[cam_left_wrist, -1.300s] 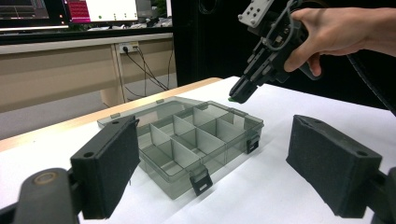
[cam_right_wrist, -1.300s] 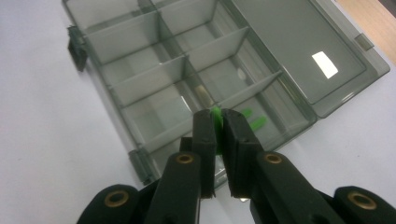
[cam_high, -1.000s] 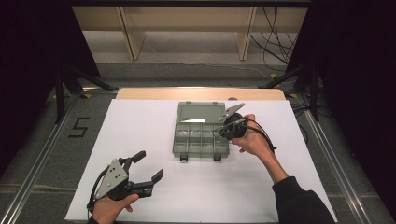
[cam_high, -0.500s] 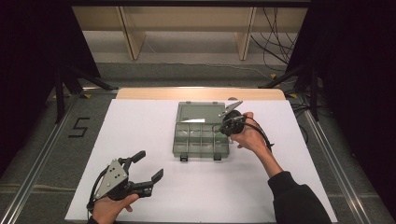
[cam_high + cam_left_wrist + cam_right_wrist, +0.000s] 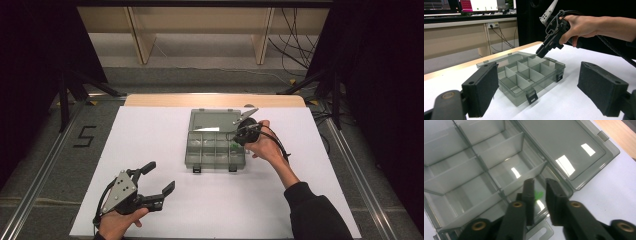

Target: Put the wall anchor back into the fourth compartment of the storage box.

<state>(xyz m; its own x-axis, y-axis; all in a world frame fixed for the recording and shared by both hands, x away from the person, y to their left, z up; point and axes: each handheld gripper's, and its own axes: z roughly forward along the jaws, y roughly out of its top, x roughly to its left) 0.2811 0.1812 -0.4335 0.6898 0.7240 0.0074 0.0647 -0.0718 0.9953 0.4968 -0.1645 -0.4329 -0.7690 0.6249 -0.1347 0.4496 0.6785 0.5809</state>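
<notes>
Now a small green piece (image 5: 538, 194) lies in the corner compartment of the grey organizer box (image 5: 216, 145) mid-table. Just above it, the right hand-held gripper (image 5: 539, 183) has just been opening, jaws released. The left hand-held gripper (image 5: 159, 177) rests wide open, well apart.

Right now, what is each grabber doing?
Left gripper: open, holding nothing.
Right gripper: jaws just opening, slightly apart over the box, a small green thing below them.
</notes>
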